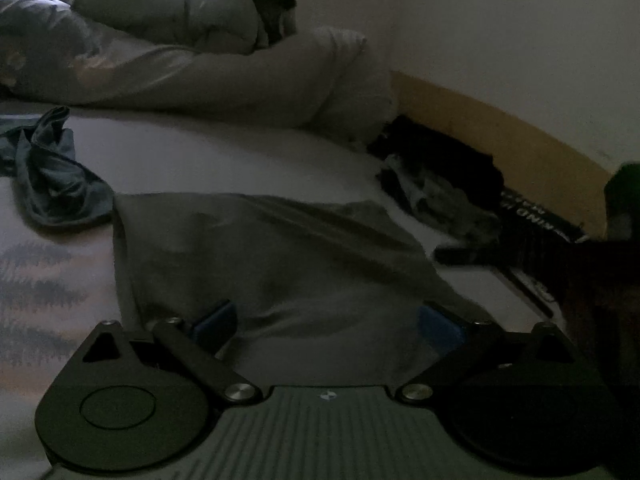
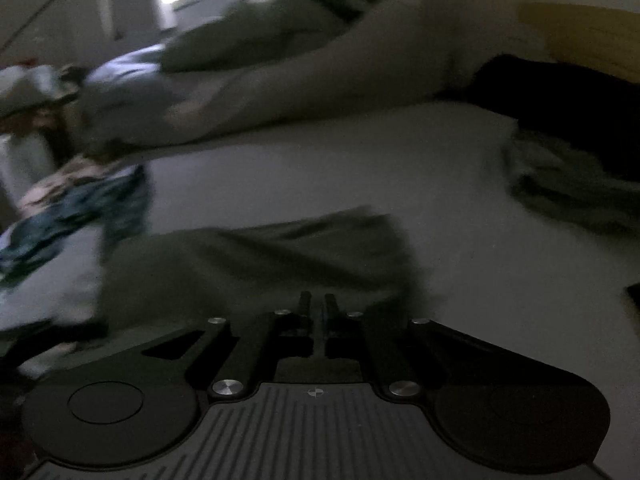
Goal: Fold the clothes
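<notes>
Right hand-held gripper closed at grey garment's near edge

Open left tool over grey garment

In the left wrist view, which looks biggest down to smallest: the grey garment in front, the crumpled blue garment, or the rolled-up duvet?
1. Rolled-up duvet
2. Grey garment, though it lies nearest the camera, which inflates it
3. Crumpled blue garment
</notes>
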`<state>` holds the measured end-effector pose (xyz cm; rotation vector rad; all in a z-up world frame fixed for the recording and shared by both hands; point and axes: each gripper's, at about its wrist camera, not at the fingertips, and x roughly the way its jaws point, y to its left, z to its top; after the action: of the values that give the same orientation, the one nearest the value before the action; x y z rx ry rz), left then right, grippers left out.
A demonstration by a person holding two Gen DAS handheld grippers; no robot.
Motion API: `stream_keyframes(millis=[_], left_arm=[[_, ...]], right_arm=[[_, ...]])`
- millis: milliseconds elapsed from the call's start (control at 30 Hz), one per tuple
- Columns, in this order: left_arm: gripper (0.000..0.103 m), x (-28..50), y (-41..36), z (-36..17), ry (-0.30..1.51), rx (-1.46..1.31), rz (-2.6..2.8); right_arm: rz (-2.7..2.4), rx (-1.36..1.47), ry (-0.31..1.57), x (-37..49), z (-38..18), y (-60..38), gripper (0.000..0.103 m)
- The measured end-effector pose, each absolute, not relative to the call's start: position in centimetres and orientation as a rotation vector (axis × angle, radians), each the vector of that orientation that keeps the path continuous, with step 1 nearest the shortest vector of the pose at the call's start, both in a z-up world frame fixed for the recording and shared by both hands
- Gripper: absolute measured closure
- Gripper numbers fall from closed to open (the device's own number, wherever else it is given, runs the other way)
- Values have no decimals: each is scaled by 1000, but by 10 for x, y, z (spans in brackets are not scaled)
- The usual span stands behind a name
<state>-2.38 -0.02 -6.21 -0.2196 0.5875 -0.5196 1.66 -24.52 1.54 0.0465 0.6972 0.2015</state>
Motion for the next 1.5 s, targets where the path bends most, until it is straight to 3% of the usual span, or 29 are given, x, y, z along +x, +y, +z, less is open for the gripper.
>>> stream_keyframes(millis=[133, 333, 533, 600, 667, 733, 1133, 1500], left_arm=[[19, -22, -5, -71, 645, -130, -480], [18, -26, -12, -77, 658, -35, -460], [20, -37, 0, -70, 616, -78, -425], [20, -40, 12, -66, 607, -135, -394], [18, -43, 29, -65, 609, -195, -338], [18, -43, 46, -69, 642, -267, -282], [14, -16, 83, -86, 772, -621, -401], [14, 54, 104, -93, 847, -776, -464]], right_arm=[[253, -46, 728, -2, -8, -206, 96], [255, -165, 690, -31, -36, -195, 95], [258, -143, 706, -29, -24, -204, 95], [238, -123, 709, -28, -17, -209, 89], [214, -102, 711, -30, -12, -216, 68], [191, -69, 706, -35, -8, -225, 59], [181, 4, 641, -71, 13, -237, 52], [401, -193, 564, -89, 21, -153, 39]])
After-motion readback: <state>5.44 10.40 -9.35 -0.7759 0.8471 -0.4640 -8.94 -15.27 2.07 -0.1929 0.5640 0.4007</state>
